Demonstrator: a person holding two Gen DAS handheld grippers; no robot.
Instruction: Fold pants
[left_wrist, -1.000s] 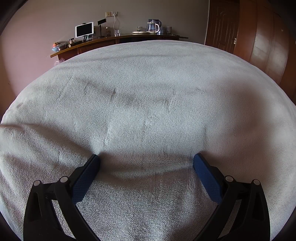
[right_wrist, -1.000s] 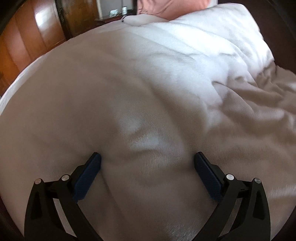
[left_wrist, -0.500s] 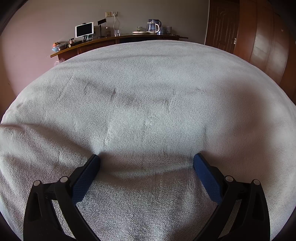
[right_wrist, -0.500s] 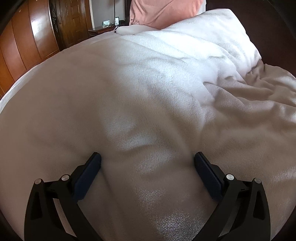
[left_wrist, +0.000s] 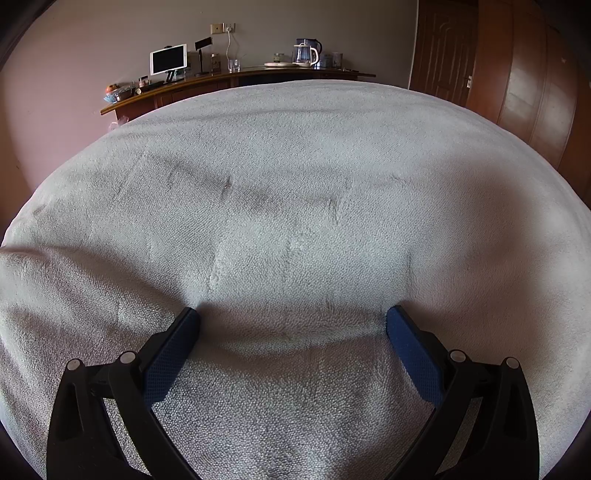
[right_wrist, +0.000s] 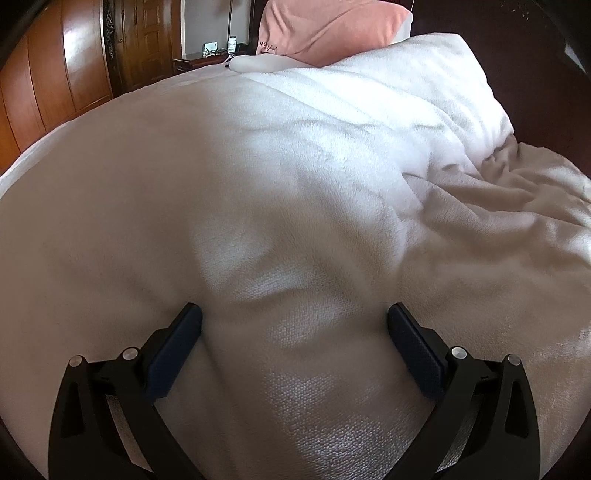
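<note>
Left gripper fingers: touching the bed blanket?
Touching. In the left wrist view both fingers of the left gripper press their tips into the blanket, which dents and creases around them.

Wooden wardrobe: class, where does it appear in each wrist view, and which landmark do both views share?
Left wrist view: wooden wardrobe along the upper right edge.
Right wrist view: wooden wardrobe at the upper left edge.
Shared landmark: the pale blanket, filling both middles.

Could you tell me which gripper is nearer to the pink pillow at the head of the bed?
Right. The right gripper faces the pink pillow across the white blanket. The left gripper points toward the dresser, with no pillow in view.
</note>
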